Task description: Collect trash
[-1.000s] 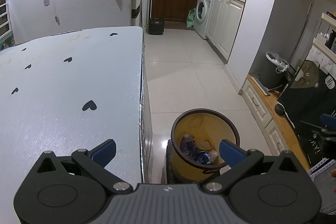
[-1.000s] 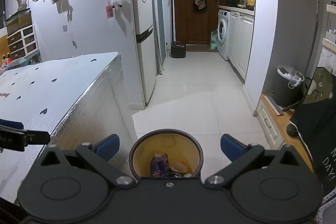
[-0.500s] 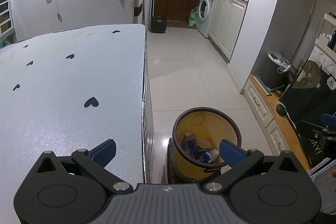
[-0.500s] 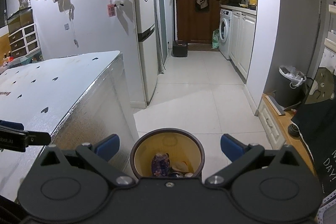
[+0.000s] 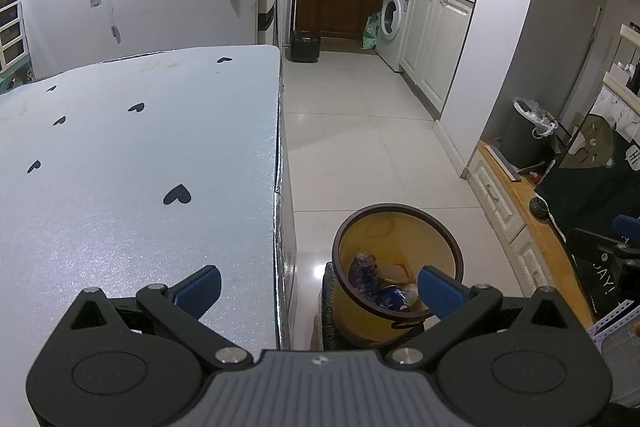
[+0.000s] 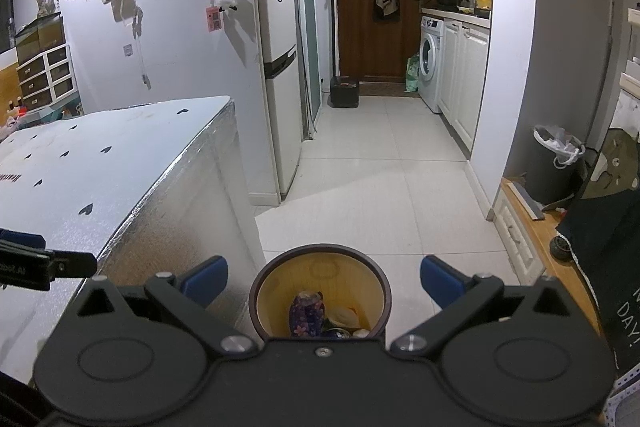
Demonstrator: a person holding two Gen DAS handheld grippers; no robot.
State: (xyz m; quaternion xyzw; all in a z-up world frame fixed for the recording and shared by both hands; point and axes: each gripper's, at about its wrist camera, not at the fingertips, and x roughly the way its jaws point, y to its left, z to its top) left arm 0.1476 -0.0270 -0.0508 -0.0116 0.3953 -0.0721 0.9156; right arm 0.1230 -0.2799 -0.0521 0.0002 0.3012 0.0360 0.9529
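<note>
Both claws, left claw (image 5: 318, 287) and right claw (image 6: 324, 277), are held apart, empty; bin (image 6: 320, 291) looks filled, counter (image 5: 120, 167) bare; more trash must be sought.

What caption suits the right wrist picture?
Open right gripper poised above a yellow bin holding trash, beside a silver table.

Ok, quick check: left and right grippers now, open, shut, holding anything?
Left gripper: open, empty.
Right gripper: open, empty, above the yellow bin.
</note>
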